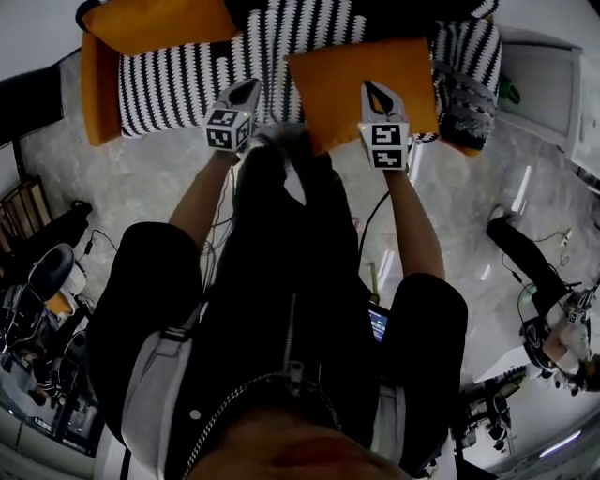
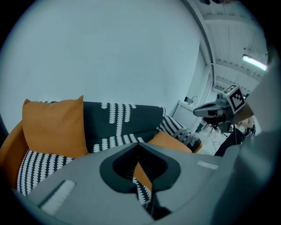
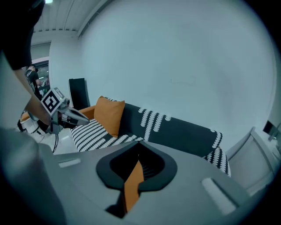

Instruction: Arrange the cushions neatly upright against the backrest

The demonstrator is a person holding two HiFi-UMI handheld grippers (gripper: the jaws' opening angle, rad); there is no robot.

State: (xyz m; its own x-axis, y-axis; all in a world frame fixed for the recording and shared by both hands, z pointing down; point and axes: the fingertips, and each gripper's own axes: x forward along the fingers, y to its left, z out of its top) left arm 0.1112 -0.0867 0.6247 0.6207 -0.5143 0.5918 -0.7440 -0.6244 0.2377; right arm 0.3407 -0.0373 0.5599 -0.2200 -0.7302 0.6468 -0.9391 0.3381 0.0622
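Closest to the head camera is the person's dark top [image 1: 281, 328], with both arms reaching toward the striped sofa [image 1: 178, 89]. On the right, the right hand-held gripper [image 1: 373, 92] is clamped shut on the near edge of an orange cushion [image 1: 361, 80], with a strip of its fabric pinched between the jaws. This cushion sits over the seat, in front of the backrest [image 3: 175, 129]. Just beside its left edge, the left hand-held gripper [image 1: 249, 90] is fully closed and holds nothing. A 2nd orange cushion [image 1: 155, 23] stands upright against the backrest at the sofa's left end. A grey textured cushion [image 1: 464, 103] sits at the right end.
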